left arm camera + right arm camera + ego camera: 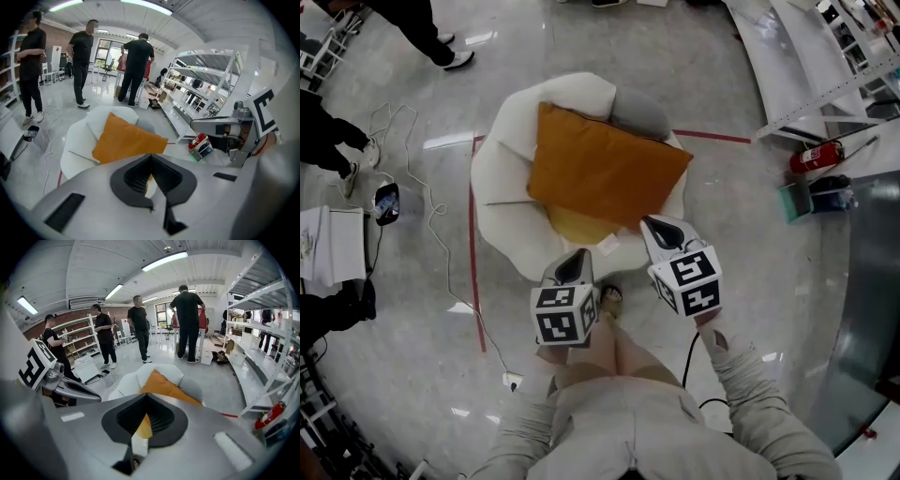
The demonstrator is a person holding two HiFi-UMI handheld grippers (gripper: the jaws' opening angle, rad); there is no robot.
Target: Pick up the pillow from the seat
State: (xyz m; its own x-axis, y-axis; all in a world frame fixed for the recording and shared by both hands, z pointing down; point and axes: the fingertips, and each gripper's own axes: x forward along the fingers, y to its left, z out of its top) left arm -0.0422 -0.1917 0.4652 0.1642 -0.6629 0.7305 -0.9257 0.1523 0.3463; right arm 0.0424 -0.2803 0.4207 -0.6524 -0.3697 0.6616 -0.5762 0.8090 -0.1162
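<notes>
Pillow (605, 169) lies on the seat (502, 173) just ahead of the left gripper (575, 264) and right gripper (663, 231), both closed and empty; unopened jaws would likely only shove it away.

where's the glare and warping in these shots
Head view: glossy floor carries white light streaks, and the edges bend. Left gripper view: dark round rim, bowed shelves, ceiling strips blown out. Right gripper view: same fisheye bend, pillow fairly sharp.
</notes>
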